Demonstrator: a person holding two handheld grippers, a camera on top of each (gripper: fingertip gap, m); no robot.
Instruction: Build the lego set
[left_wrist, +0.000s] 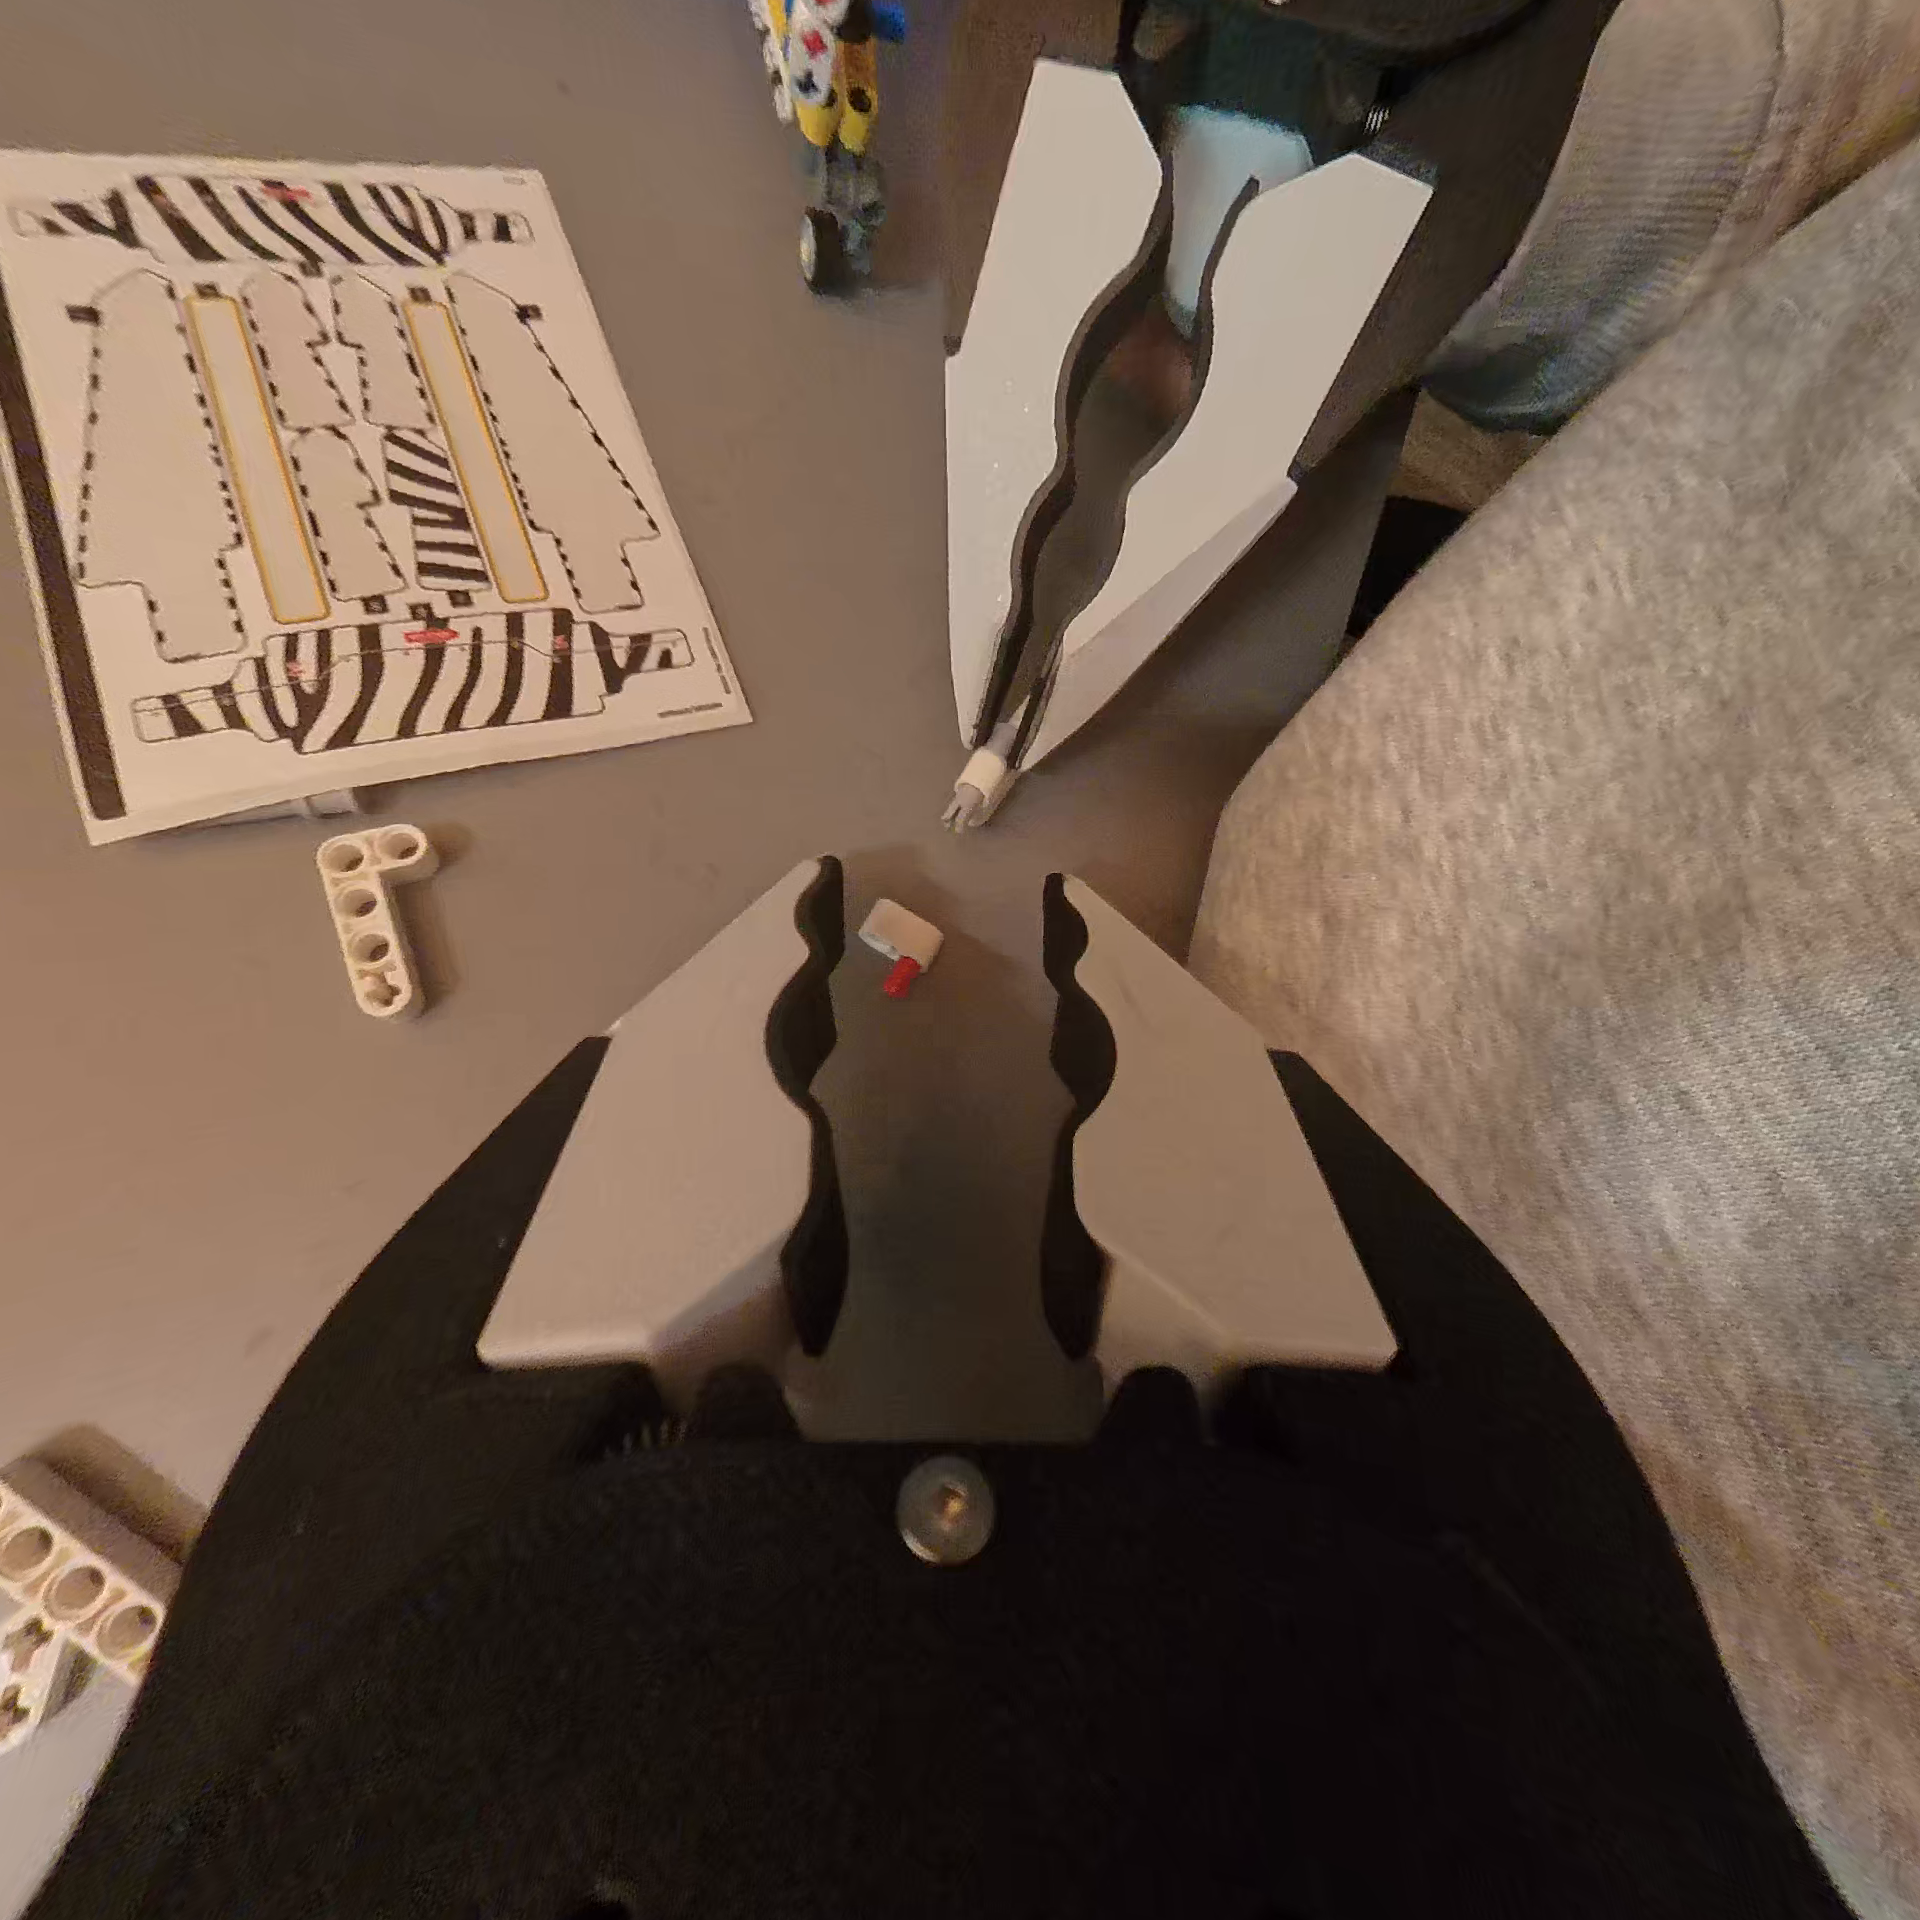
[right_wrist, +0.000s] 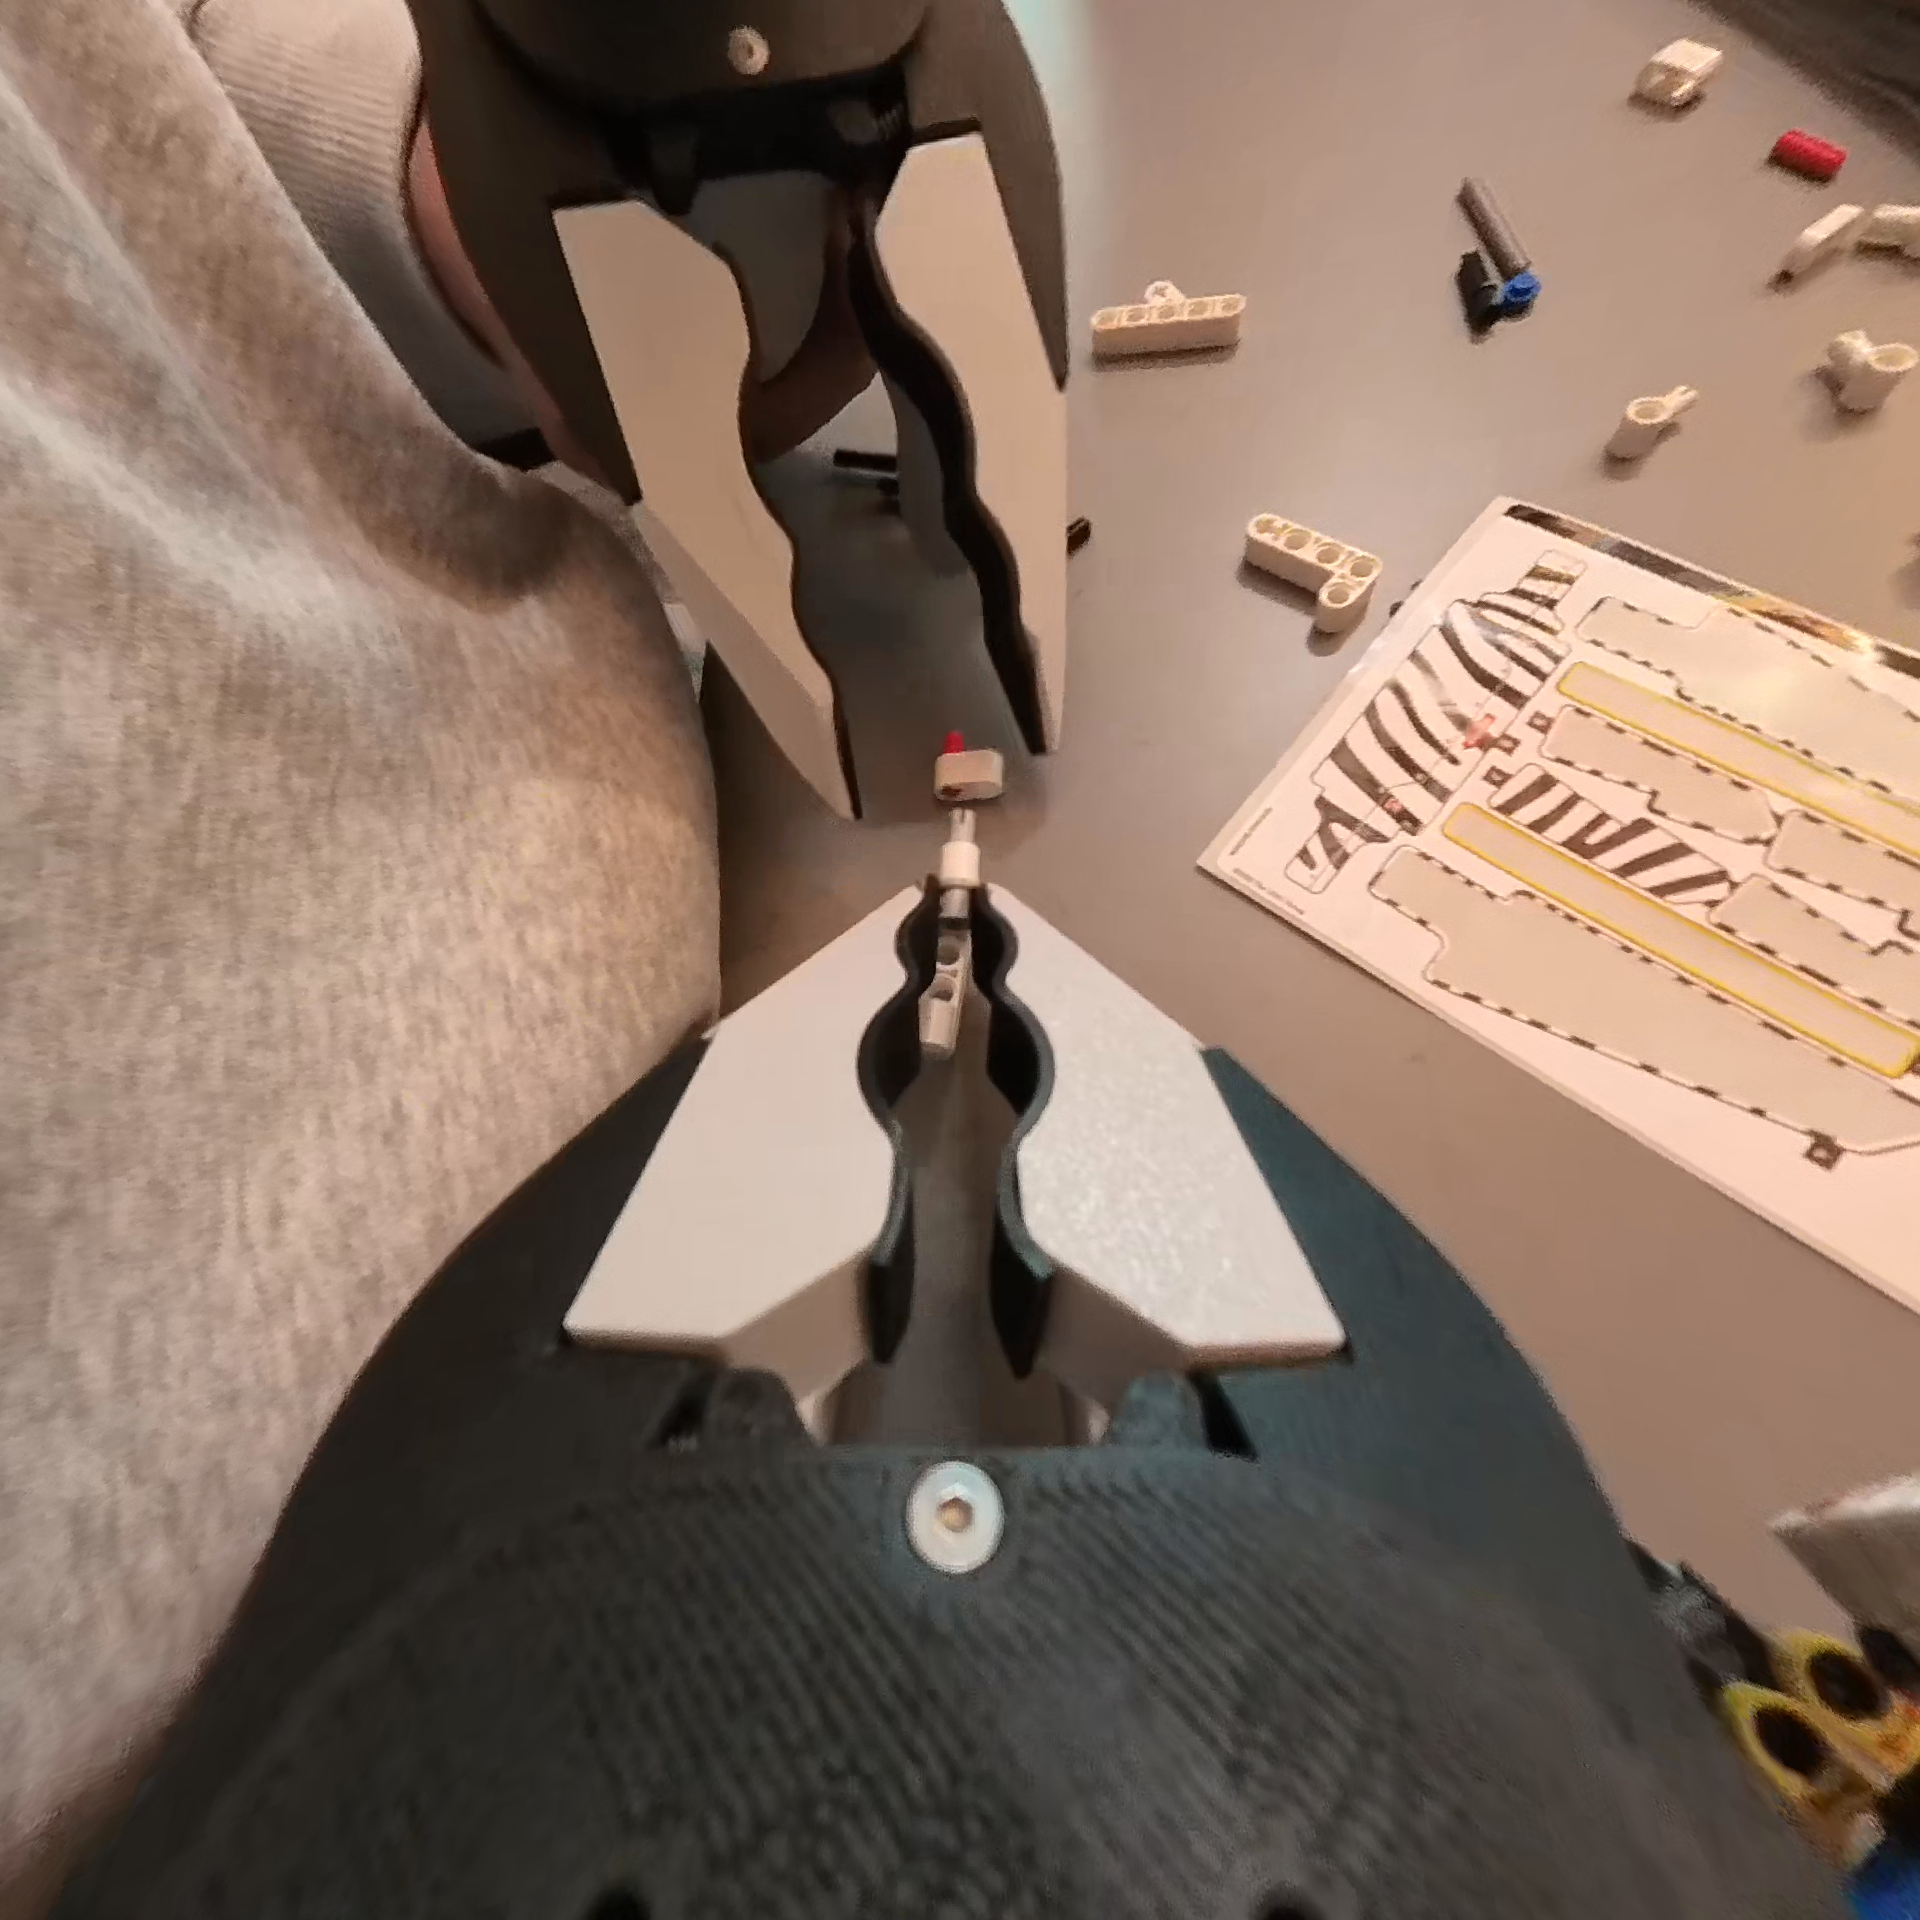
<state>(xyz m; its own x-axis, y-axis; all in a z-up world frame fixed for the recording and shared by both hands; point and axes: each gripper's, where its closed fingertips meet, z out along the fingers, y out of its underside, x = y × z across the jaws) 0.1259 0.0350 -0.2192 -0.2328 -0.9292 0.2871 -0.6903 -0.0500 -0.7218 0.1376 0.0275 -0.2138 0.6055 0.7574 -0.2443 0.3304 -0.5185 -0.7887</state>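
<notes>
Grippers, two: our left gripper gapes wide around one small white connector with red pin; our right gripper pinches one thin white beam.

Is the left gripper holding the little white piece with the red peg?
No, the left gripper is open, and the little white piece with the red peg lies on the grey table between its fingers, touching neither.
</notes>
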